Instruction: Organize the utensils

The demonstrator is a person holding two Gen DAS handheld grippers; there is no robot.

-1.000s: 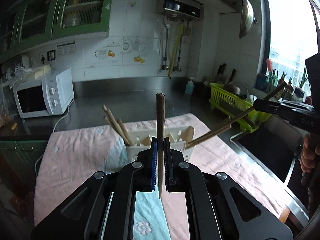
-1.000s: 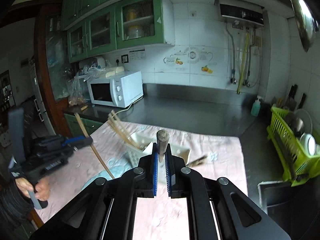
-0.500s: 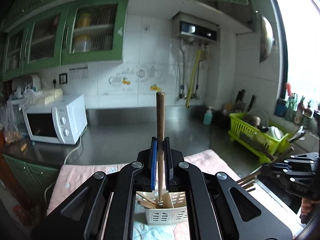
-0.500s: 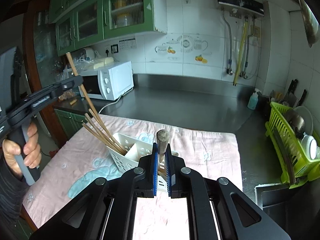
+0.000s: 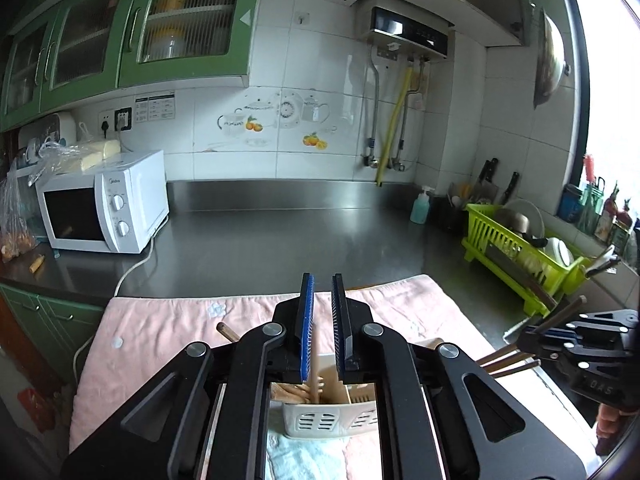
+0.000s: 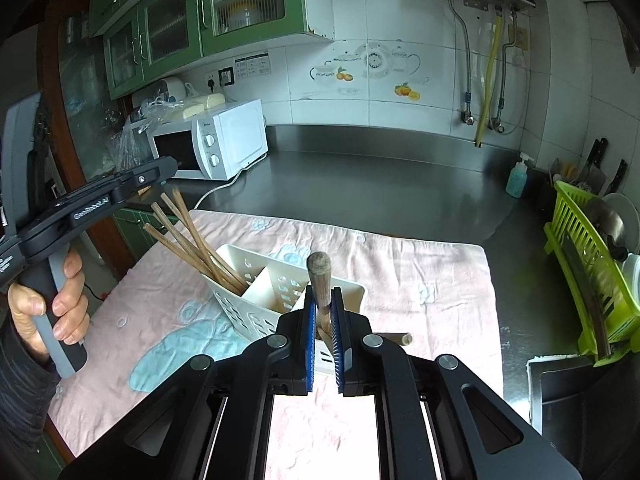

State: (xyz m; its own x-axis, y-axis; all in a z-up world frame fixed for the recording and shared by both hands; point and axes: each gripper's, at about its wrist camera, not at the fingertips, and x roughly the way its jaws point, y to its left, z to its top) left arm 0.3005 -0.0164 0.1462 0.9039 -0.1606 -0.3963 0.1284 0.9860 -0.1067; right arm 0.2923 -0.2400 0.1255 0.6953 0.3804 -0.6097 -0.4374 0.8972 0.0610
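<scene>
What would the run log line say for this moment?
left claw: opening, chopstick dropping into holder | right claw: shut on wooden handle above holder | cloth under holder

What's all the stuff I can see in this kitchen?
utensil holder: one, cream, on the pink cloth
chopsticks: several, brown, leaning in the holder's left compartment
cloth: one, pink with blue patches, on the counter
microwave: one, white, back left of the counter
dish rack: one, lime green, at the right
soap bottle: one, blue, back right
cabinets: green, on the wall
left gripper: black, jaws opening, a chopstick loose between them
right gripper: black, shut on a wooden stick
hand: one, on the left gripper's handle
</scene>
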